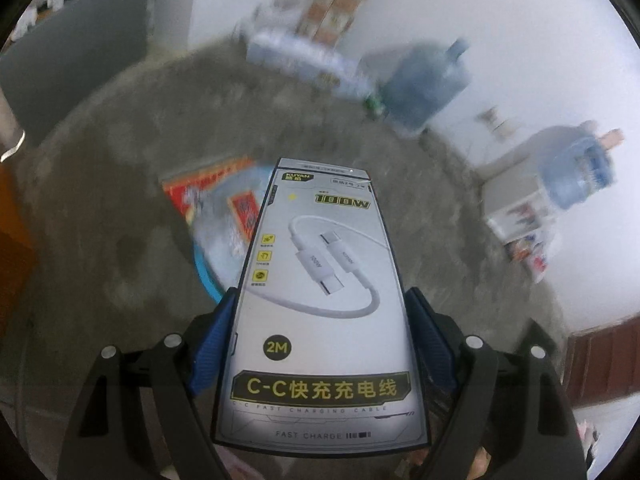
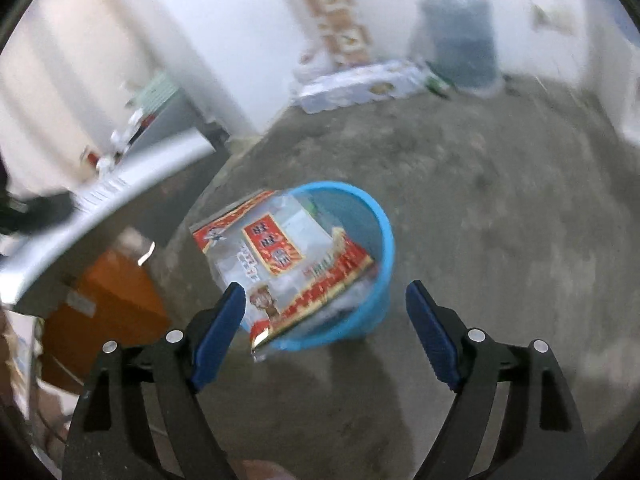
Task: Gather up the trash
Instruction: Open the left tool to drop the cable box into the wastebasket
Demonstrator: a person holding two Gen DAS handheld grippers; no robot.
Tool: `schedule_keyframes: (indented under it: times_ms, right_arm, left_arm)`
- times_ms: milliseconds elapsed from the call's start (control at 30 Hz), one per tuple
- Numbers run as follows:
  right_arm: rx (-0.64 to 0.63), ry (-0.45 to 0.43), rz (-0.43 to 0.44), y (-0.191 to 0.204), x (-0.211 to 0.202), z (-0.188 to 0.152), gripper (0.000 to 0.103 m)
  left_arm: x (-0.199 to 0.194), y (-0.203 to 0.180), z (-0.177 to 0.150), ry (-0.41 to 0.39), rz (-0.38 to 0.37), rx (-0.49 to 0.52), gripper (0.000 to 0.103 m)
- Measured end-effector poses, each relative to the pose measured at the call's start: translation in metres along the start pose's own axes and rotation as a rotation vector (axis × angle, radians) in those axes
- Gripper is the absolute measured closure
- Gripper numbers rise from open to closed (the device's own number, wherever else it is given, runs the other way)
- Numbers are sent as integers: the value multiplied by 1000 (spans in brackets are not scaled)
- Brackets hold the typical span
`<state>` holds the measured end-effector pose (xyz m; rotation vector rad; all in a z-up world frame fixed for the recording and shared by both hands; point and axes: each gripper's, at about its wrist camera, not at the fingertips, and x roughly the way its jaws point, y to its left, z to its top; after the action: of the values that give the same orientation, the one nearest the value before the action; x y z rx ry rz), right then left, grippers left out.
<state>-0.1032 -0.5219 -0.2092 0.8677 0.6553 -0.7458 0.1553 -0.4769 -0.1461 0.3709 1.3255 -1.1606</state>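
Note:
My left gripper [image 1: 322,296] is shut on a grey charging-cable box [image 1: 320,240], its blue pads pressing both long edges. The box points forward, above the concrete floor. Past it lies a blurred blue bin [image 1: 206,276] with a red-and-clear plastic bag [image 1: 208,196] over it. In the right wrist view the blue bin [image 2: 376,232] stands on the floor just ahead. The red-and-clear bag [image 2: 276,252] lies tilted across its mouth, one corner hanging over the near rim. My right gripper [image 2: 325,292] stands open above the bin's near side, nothing pressed between its pads.
Two large water jugs [image 1: 424,84] [image 1: 576,168] and a flat carton [image 2: 360,84] stand along the far white wall. An orange box [image 2: 108,304] sits under a pale table edge [image 2: 100,204] at the left. Bare concrete floor spreads right of the bin.

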Motion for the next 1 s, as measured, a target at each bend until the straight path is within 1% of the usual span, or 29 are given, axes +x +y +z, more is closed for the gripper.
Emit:
schedule_keyframes:
  times_ms: [133,167,200,233,267,300,367,400,533,700,800,867,933,967,1000]
  right_arm:
    - [109,29,1,-20,-11,-13,24]
    - [133,40,0,-24,-12,-16,24]
    - [144,52,-2,-27,-12,-17,24]
    - [146,60,-6,-28,-13,-19,24]
    - [148,63,-10,-29,-15,-20,24]
    - [151,61,-10,-29,-18,-22,24]
    - [145,59,-12,-27,-21,-23,24]
    - [142,58,-14,-27,-21,-24,24]
    - [131,64,-1,-16,-18,-29,24]
    - [84,53,42,13,-16,-23,24]
    - [40,60,64,32,-10,-16,23]
    - [-19,69,65,51,-2,-9,16]
    - [-79,76,42,65,8,-7,14]
    - [-124,84,23,72,15,-7,9]
    - [-171,101,-1,78,25,-9,9]
  left_arm:
    - [59,-4,20,93,13,-60,23]
    - [68,-4,24,101,20,-68,22]
    - [77,-3,30,104,42,-85,22]
    - [79,-1,34,91,61,-111,22]
    - [77,1,36,78,60,-130,22]
    - [69,4,37,55,30,-164,21]
    - [54,5,37,30,-18,-179,19]
    - [38,4,36,14,-31,-157,19]
    - [-21,5,31,-57,-9,-53,19]
    - [-107,17,8,-142,27,22,18]
    - [-156,32,-16,-184,35,41,16]
    - [-190,49,-41,-220,50,36,14]
    - [-214,65,-65,-240,59,20,14]
    - [-230,76,-83,-252,64,3,13]
    - [-238,84,-95,-263,65,-5,13]
